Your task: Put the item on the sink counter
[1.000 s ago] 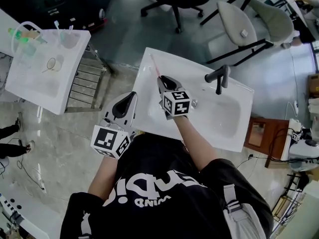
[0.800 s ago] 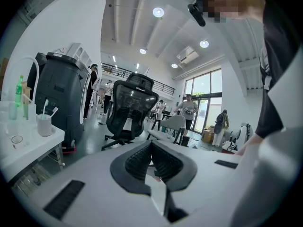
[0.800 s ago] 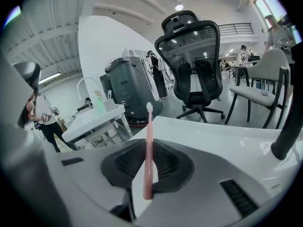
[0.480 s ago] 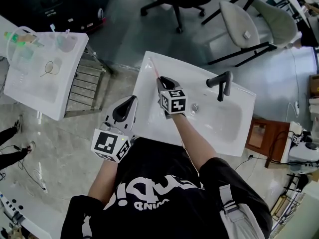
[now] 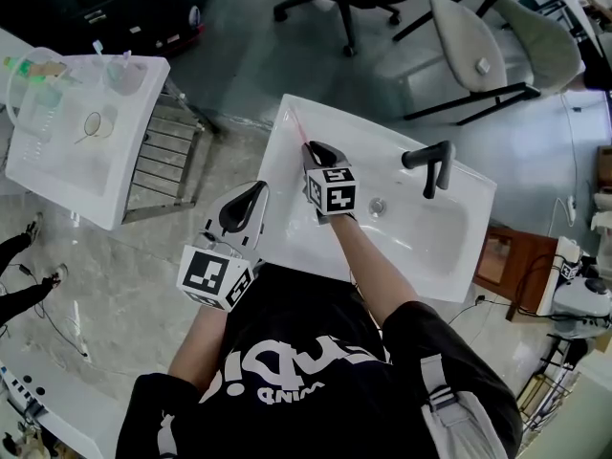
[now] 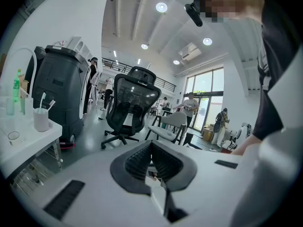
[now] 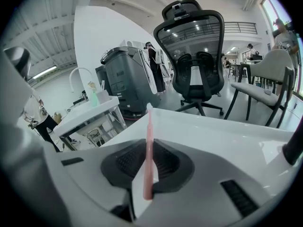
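The right hand-held gripper (image 5: 316,150) is grasping a pink toothbrush (image 5: 302,132) by its handle, the pads clenched on either side of the shaft. The toothbrush is lying with its long axis in line with the jaws. Its white bristle end is pointing away from the person, toward the far left corner of the white sink tabletop (image 5: 287,237). In the head view the toothbrush is sitting over the flat left rim of that tabletop, beside the basin. Whether its tip is touching the surface cannot be told. In the right gripper view the shaft is running straight up the middle of the jaws, with the handle end showing just behind the pads. The left hand-held gripper (image 5: 253,192) is hanging off the left edge of the sink tabletop, its jaws clenched together with nothing between them. A black faucet (image 5: 429,163) is standing at the far side of the basin, and a drain (image 5: 378,206) is showing in the basin floor. On a second white tabletop (image 5: 67,175), well apart to the left, a white cup (image 6: 41,119) is holding upright toothbrushes. A green bottle (image 6: 17,91) is standing near it.
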Tool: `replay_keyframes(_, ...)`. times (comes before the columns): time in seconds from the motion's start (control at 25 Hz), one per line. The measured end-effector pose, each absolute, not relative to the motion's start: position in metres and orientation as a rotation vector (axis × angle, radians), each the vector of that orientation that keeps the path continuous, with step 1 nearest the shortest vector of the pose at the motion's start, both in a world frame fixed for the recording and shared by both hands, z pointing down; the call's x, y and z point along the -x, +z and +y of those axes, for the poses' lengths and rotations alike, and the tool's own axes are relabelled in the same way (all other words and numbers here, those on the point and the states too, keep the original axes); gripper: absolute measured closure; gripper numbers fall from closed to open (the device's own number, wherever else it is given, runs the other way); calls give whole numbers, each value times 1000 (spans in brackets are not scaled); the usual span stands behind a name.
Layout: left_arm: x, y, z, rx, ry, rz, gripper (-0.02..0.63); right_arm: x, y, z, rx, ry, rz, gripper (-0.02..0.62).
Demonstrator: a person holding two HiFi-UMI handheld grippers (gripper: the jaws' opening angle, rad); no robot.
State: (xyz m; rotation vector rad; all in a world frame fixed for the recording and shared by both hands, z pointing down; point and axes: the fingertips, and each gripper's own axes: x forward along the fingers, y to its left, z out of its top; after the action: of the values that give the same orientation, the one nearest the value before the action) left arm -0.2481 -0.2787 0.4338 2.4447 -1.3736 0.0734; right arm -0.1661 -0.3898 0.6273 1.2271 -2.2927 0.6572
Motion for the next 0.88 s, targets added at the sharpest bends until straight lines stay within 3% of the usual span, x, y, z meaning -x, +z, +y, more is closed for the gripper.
replay_keyframes(0.88, 260, 438, -279, -2412, 64, -1391, 586, 169, 634, -390, -1212, 660, -2271, 534)
